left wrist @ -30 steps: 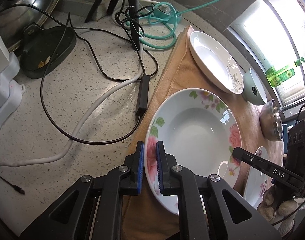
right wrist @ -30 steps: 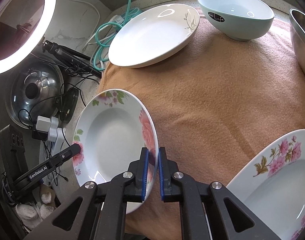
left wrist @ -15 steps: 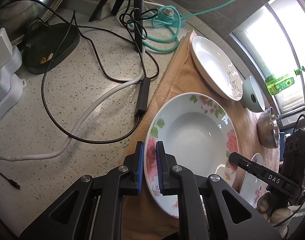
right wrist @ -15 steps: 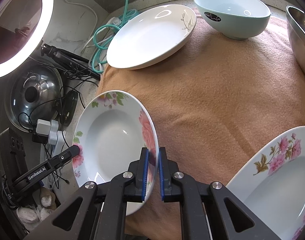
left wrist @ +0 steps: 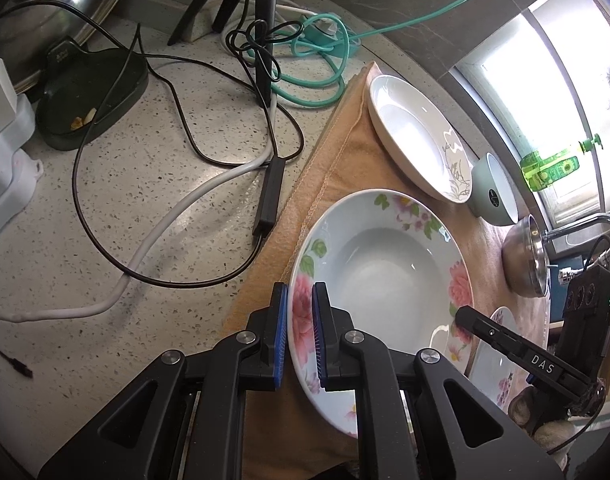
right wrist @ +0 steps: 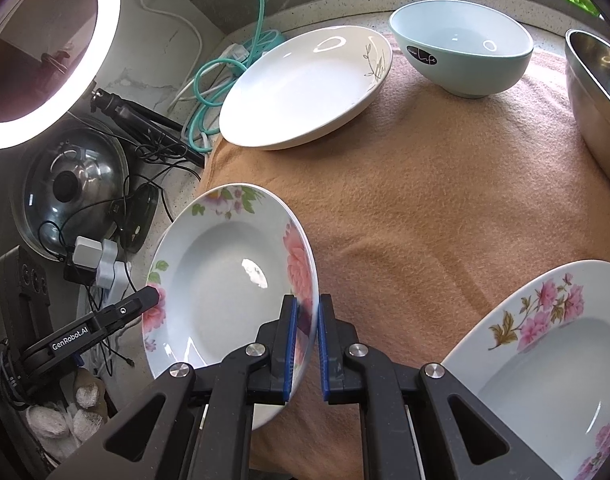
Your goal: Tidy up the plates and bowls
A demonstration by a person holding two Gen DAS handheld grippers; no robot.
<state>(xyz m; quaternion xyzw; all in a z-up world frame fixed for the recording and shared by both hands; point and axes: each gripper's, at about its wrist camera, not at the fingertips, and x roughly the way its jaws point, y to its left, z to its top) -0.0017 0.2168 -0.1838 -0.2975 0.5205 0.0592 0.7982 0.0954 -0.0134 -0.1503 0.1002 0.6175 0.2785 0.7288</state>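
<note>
Porcelain floral plate (left wrist: 389, 264) pinched by both grippers' fingers (left wrist: 280, 334), cables (left wrist: 177, 184) beside.

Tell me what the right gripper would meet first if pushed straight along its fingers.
The right gripper, shut on the floral plate rim, would probably meet the orange cloth first; depth is unclear.

Cloth (right wrist: 405, 208) covers the right part of the tabletop (left wrist: 117, 208); cables (left wrist: 177, 132) and a pot lid (right wrist: 71, 184) lie left of it. On the cloth: plain plate (right wrist: 305, 88) far left, bowl (right wrist: 465, 52) just right of it, metal bowl (right wrist: 597, 96) at far right, flowered plate (right wrist: 545, 360) near right. Second flowered plate (right wrist: 225, 280) sits over the cloth's near-left edge, tilted.
</note>
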